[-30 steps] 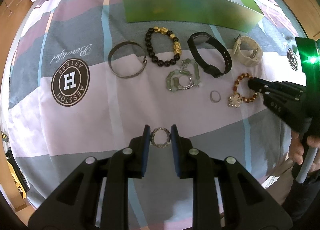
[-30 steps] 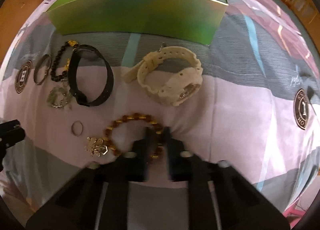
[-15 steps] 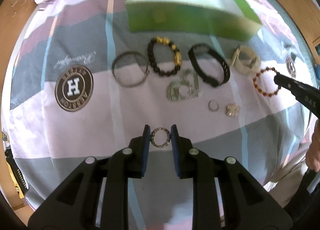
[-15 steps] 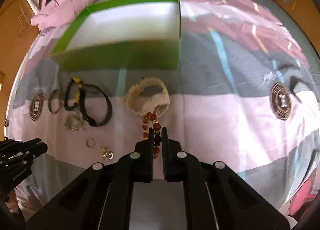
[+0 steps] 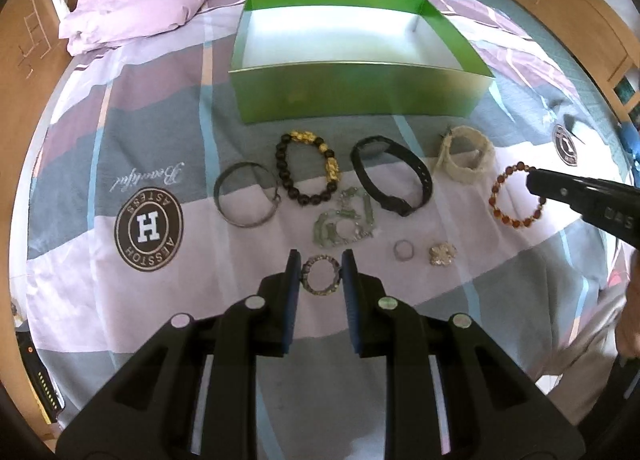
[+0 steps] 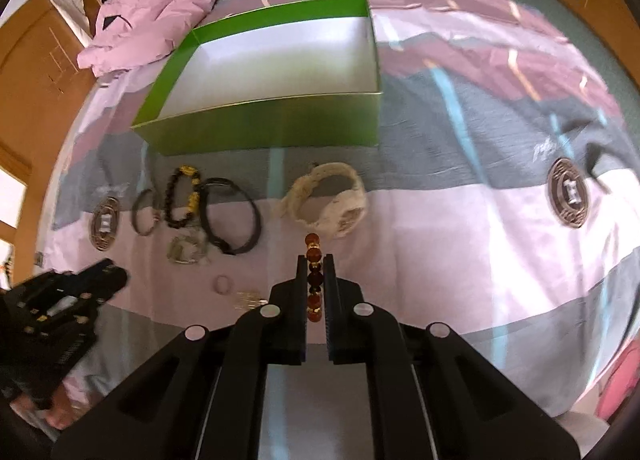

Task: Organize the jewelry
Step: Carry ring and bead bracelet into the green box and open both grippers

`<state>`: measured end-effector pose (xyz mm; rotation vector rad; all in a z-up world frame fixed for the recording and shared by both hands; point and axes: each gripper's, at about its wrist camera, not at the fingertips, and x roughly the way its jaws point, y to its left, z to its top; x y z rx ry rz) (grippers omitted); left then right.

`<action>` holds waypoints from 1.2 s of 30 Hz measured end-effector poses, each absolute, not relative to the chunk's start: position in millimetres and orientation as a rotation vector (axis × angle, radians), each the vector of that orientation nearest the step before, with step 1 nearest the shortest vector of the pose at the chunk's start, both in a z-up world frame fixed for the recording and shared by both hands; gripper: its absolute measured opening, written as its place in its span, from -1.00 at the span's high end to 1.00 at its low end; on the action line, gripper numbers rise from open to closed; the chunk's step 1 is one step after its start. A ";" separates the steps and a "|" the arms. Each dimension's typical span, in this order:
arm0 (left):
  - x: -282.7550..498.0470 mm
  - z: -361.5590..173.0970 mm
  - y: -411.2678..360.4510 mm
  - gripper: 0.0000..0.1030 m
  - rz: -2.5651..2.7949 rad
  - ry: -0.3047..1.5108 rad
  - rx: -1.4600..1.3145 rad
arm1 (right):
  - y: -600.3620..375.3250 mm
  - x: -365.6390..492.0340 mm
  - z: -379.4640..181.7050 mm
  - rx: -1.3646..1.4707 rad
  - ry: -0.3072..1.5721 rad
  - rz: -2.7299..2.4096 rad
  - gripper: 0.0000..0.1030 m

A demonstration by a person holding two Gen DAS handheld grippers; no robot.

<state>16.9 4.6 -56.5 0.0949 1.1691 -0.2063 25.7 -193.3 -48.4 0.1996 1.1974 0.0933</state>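
Now left claw (image 5: pixel 320 274) narrow, clamping small beaded ring (image 5: pixel 320 274); right claw (image 6: pixel 315 275) pinched tight on amber bead bracelet (image 6: pixel 313 276).

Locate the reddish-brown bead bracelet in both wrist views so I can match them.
Left wrist view: the reddish-brown bead bracelet hangs at the right edge, pinched by the right gripper, right of the cream watch.
Right wrist view: it shows edge-on at lower centre, between the fingers, below the watch.
Shared landmark: the green box.
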 end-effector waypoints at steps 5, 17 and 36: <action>49.5 -32.6 -2.2 0.60 -0.199 1.152 0.079 | -174.5 37.3 -7.2 0.138 1.098 0.116 0.86; 202.9 -26.5 -28.1 0.60 -0.016 1.156 0.189 | -203.0 175.6 -9.1 0.231 1.014 0.017 0.86; 217.4 -73.7 -26.2 -0.59 -0.022 1.219 0.102 | -196.4 184.4 -71.1 0.184 1.117 -0.008 -0.25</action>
